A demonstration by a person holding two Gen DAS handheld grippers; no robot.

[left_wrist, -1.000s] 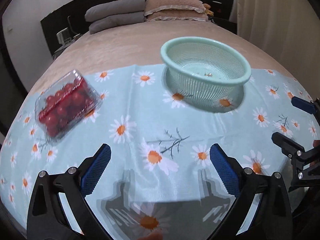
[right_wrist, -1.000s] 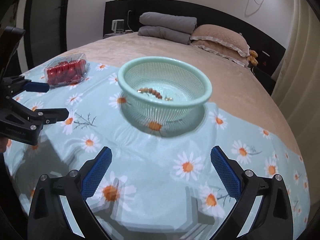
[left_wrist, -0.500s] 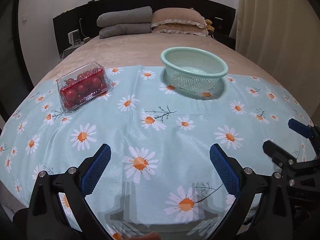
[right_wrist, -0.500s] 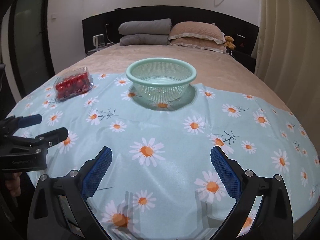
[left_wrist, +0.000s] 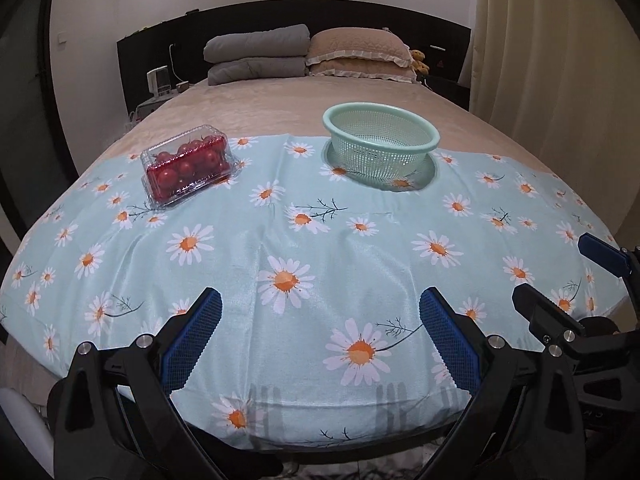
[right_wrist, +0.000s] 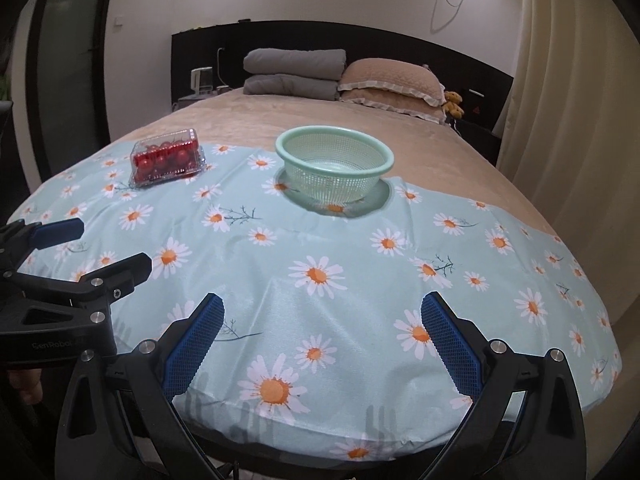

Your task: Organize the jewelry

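Our left gripper (left_wrist: 320, 336) and right gripper (right_wrist: 322, 338) hang empty at frame bottom, jaws spread wide over the daisy cloth (left_wrist: 320, 240). Farther up, the mint strainer basket (left_wrist: 381, 146) sits right of centre, its contents hidden; a tomato box (left_wrist: 187, 166) lies upper left.

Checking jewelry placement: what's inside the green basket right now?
Nothing is visible inside the green basket: only the mesh wall shows. Its floor is hidden behind the near rim, so any jewelry there can't be seen.
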